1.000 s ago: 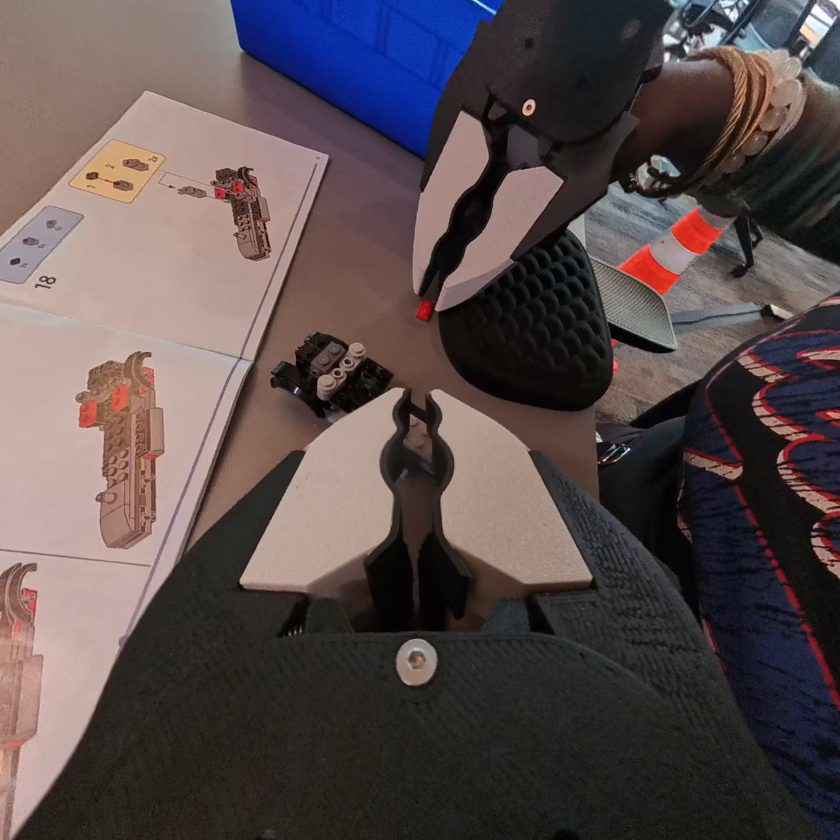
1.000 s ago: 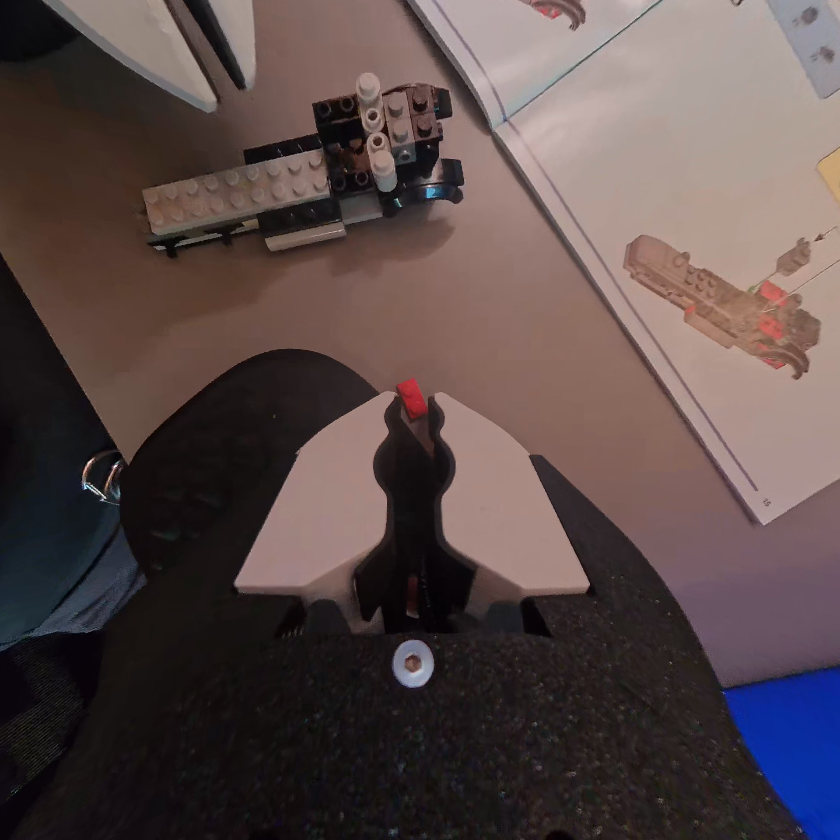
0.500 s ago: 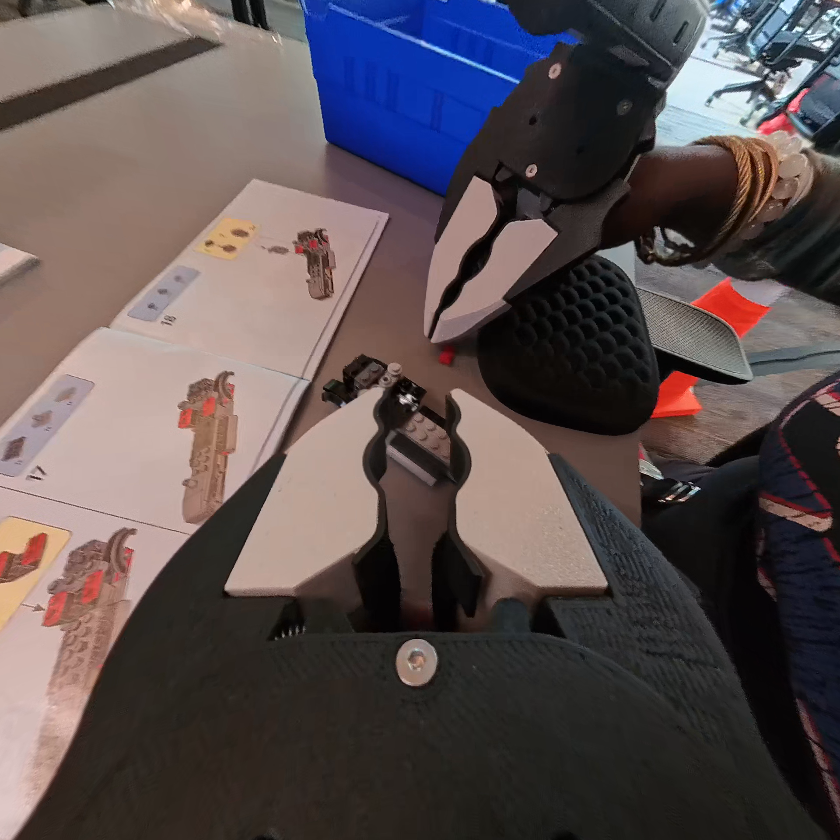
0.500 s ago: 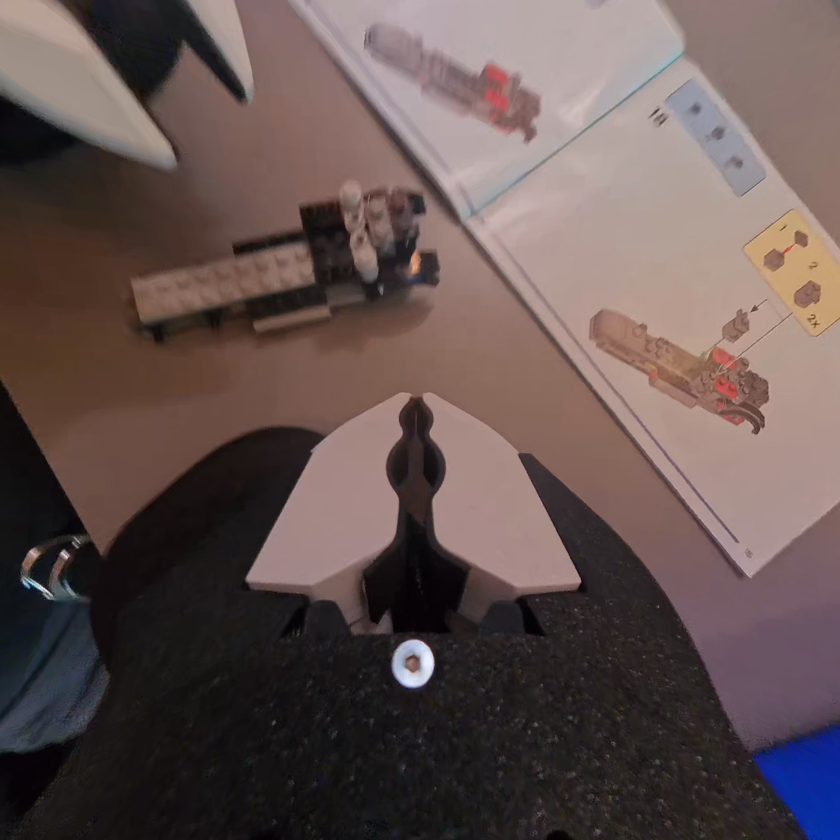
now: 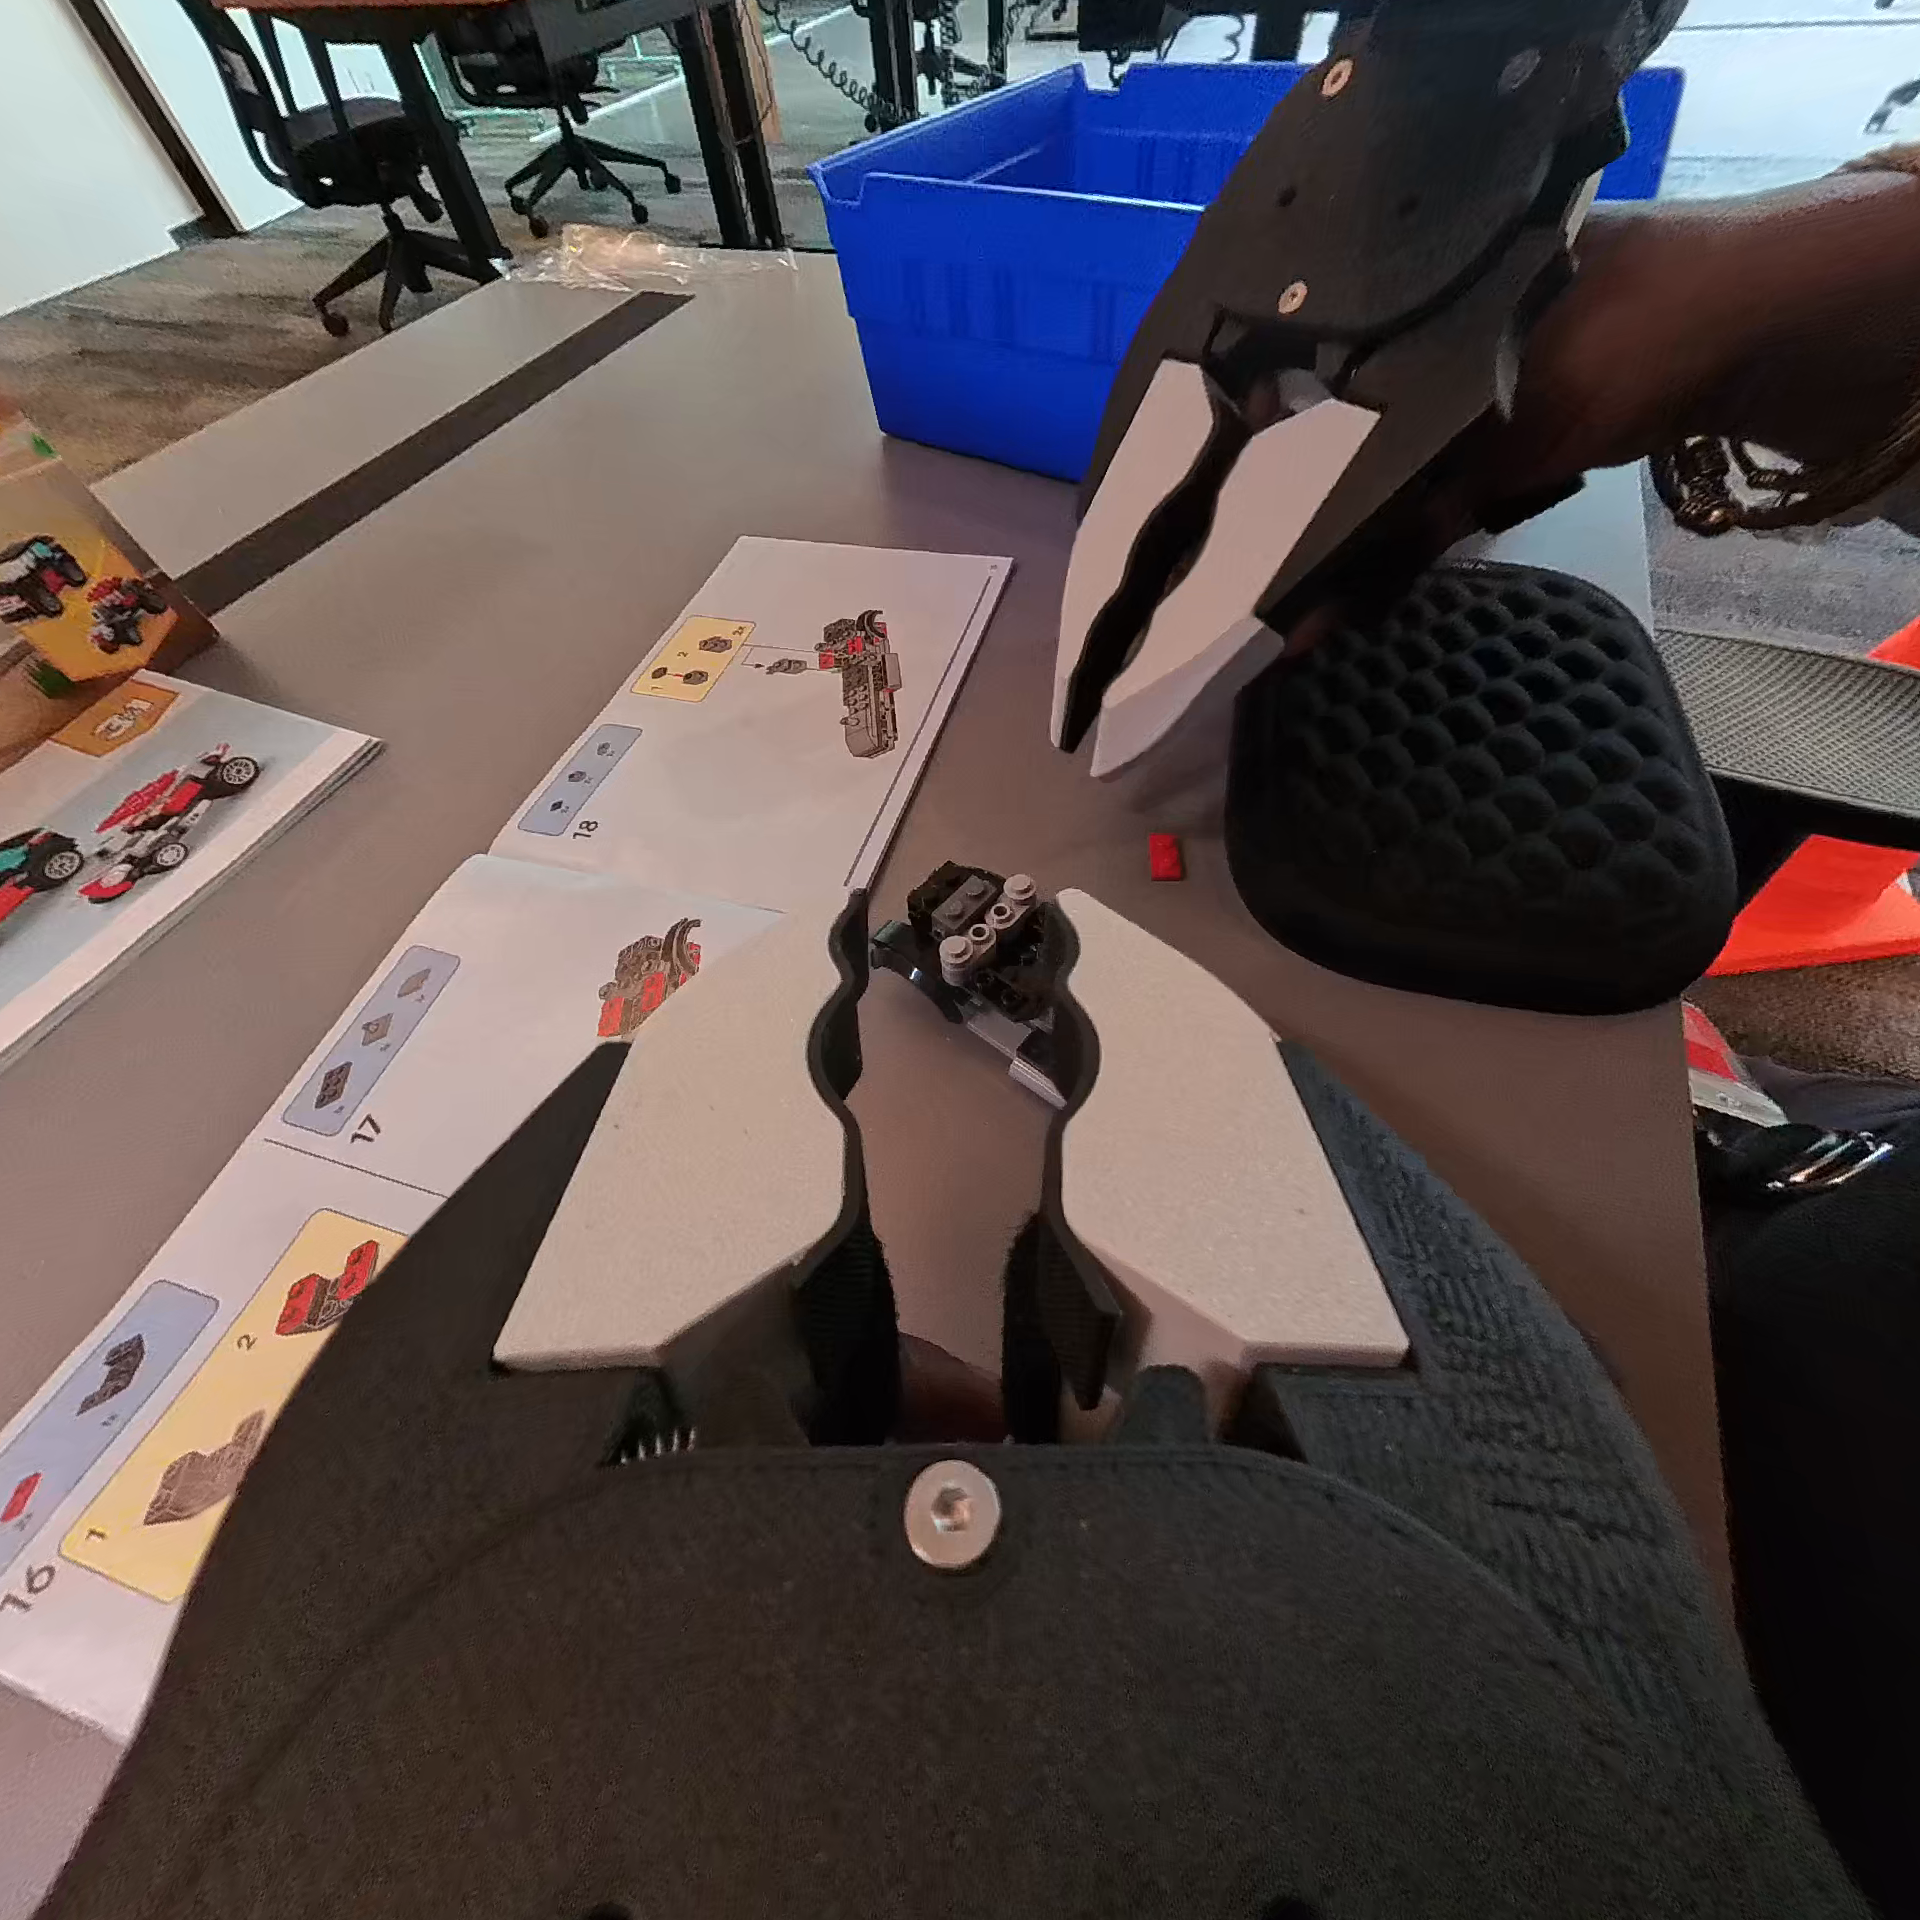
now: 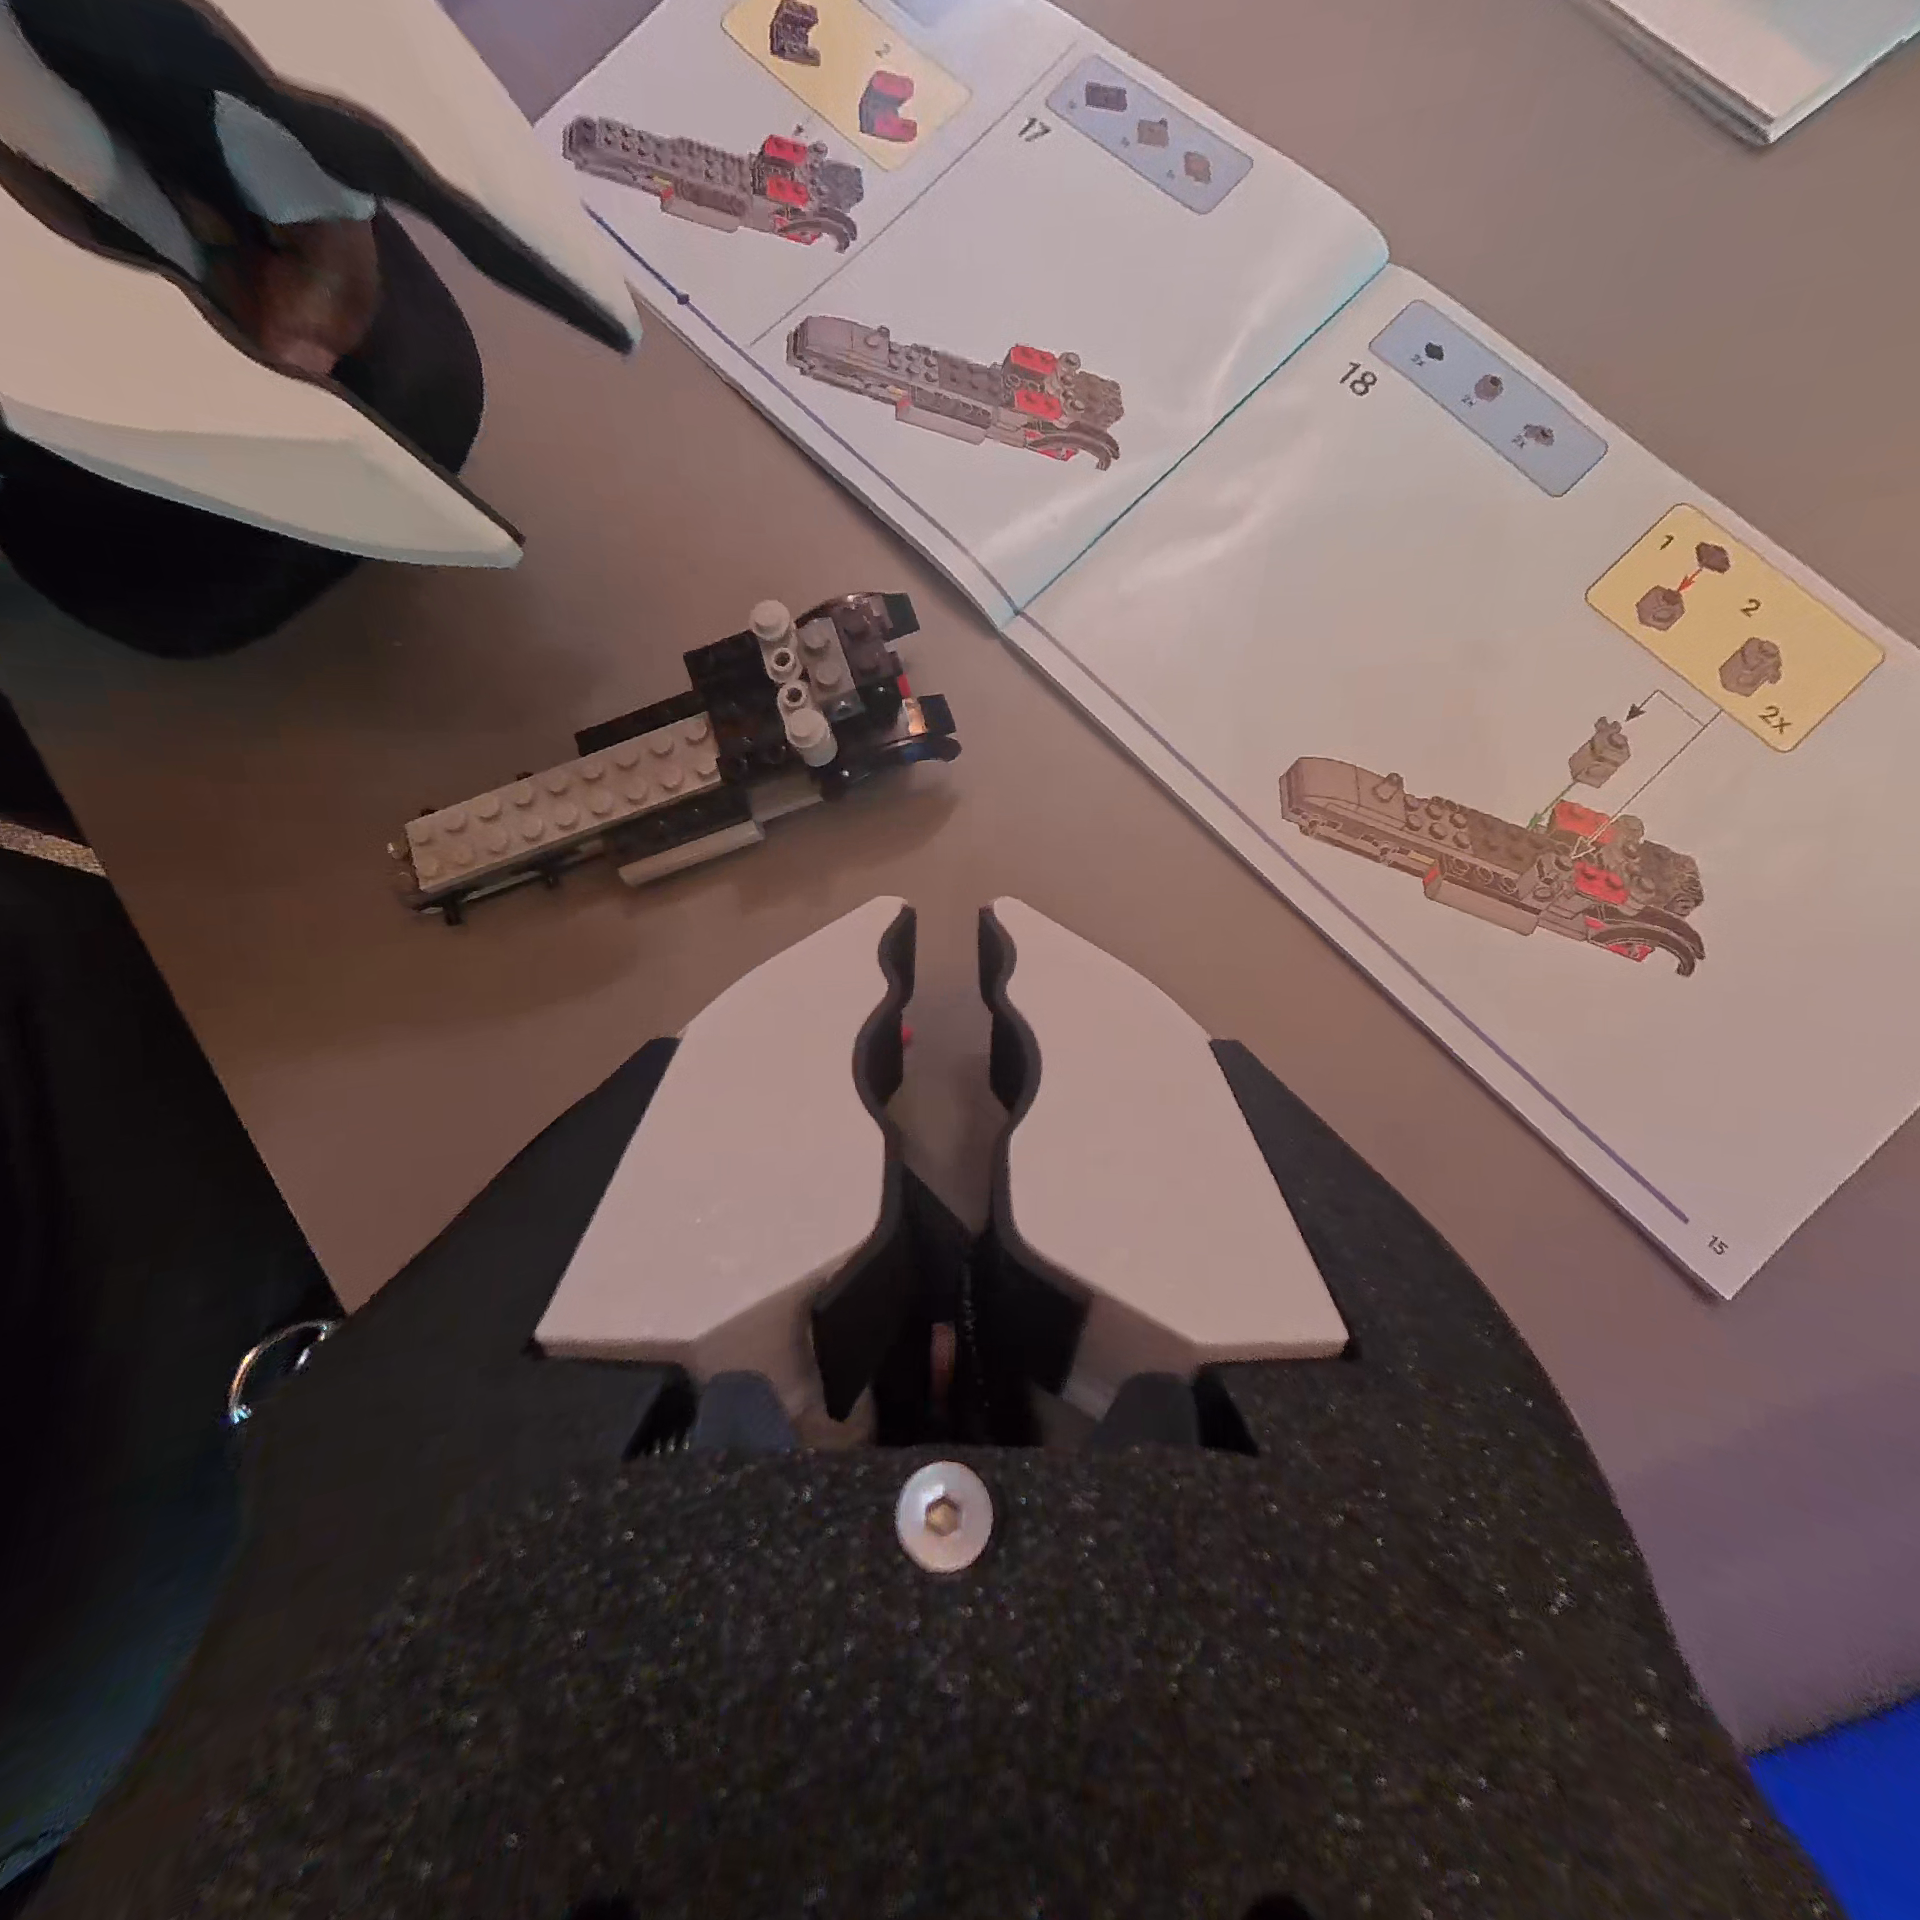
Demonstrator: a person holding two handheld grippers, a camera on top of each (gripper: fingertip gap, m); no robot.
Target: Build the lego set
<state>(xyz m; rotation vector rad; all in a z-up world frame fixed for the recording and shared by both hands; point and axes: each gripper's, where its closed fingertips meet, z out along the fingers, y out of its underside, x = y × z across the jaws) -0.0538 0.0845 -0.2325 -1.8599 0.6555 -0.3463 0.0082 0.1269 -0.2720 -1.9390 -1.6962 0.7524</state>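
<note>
The part-built grey and black lego model (image 6: 675, 769) lies on the grey table (image 6: 1039, 727) and touches neither gripper. In the left wrist view the model (image 5: 977, 956) shows through the gap of my left gripper (image 5: 961, 914), which is wide open, empty and held above it. My right gripper (image 6: 945, 914) is open by a narrow gap and empty, just short of the model. A small red piece (image 5: 1166, 857) lies on the table under the right gripper (image 5: 1081, 748). The left gripper (image 6: 566, 447) shows at the top left of the right wrist view.
An open instruction booklet (image 5: 748, 727) lies left of the model and also shows in the right wrist view (image 6: 1351, 675). A blue bin (image 5: 987, 291) stands at the back. A black textured pad (image 5: 1475, 790) sits at the table's right edge. A second booklet (image 5: 156, 790) and a box (image 5: 62, 603) lie far left. Spacing between my two grippers at the tips: around 9 centimetres.
My right gripper let go of the red piece, which now lies on the table, then rose and opened slightly. My left gripper opened wide and lifted back from the model.
</note>
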